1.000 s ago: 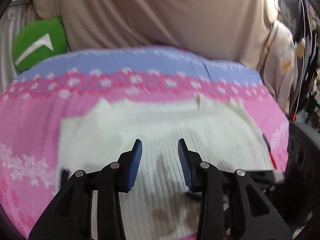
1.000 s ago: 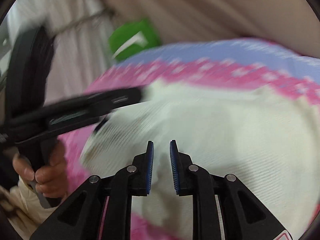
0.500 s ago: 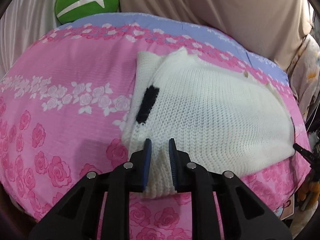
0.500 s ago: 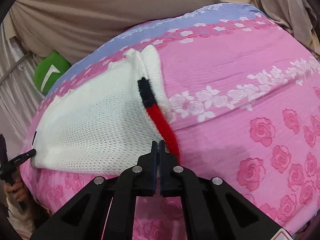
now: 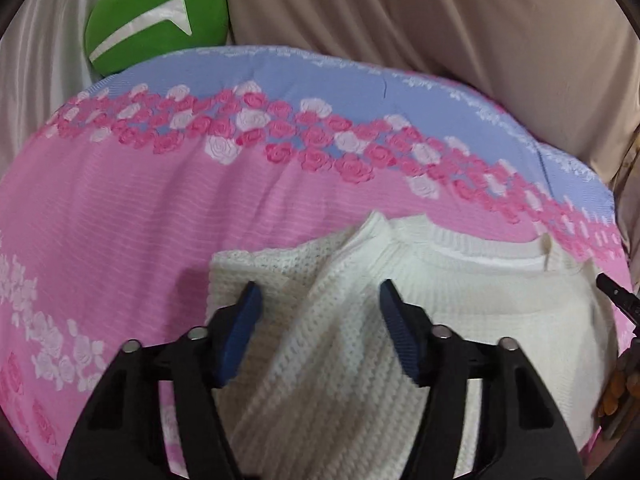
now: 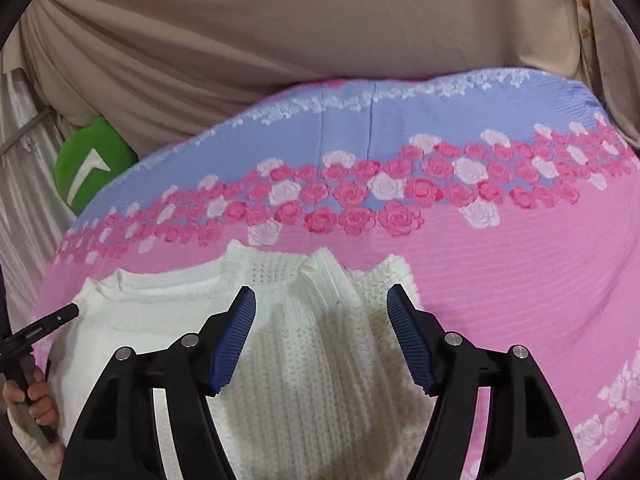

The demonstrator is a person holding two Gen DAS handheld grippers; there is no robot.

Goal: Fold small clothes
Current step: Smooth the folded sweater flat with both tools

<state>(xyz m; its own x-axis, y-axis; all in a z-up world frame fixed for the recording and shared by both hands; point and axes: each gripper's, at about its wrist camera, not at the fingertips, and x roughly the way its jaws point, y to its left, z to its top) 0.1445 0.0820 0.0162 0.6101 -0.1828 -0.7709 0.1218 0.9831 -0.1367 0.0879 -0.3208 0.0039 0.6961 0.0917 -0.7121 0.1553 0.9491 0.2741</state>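
Note:
A small white knitted sweater (image 5: 460, 300) lies on a pink rose-patterned bed cover (image 5: 120, 240), its neck band towards the far side. My left gripper (image 5: 318, 312) is open and empty, jaws wide apart over the sweater's folded-in left sleeve. In the right wrist view the sweater (image 6: 160, 312) shows its right sleeve folded in and bunched. My right gripper (image 6: 322, 316) is open and empty over that bunched sleeve. Each gripper's tip shows at the edge of the other's view: the right one (image 5: 616, 296), the left one (image 6: 48, 324).
A green round cushion (image 5: 156, 20) sits at the bed's far left corner. Beige draped fabric (image 5: 440, 20) hangs behind the bed. The cover has a blue band (image 6: 400, 120) along the far edge. The person's hand (image 6: 36, 400) holds the left gripper's handle.
Both grippers were shut on the sweater's sleeve ends half a second ago. Now both have opened, let go, and sit over the sleeves laid inward on the sweater body.

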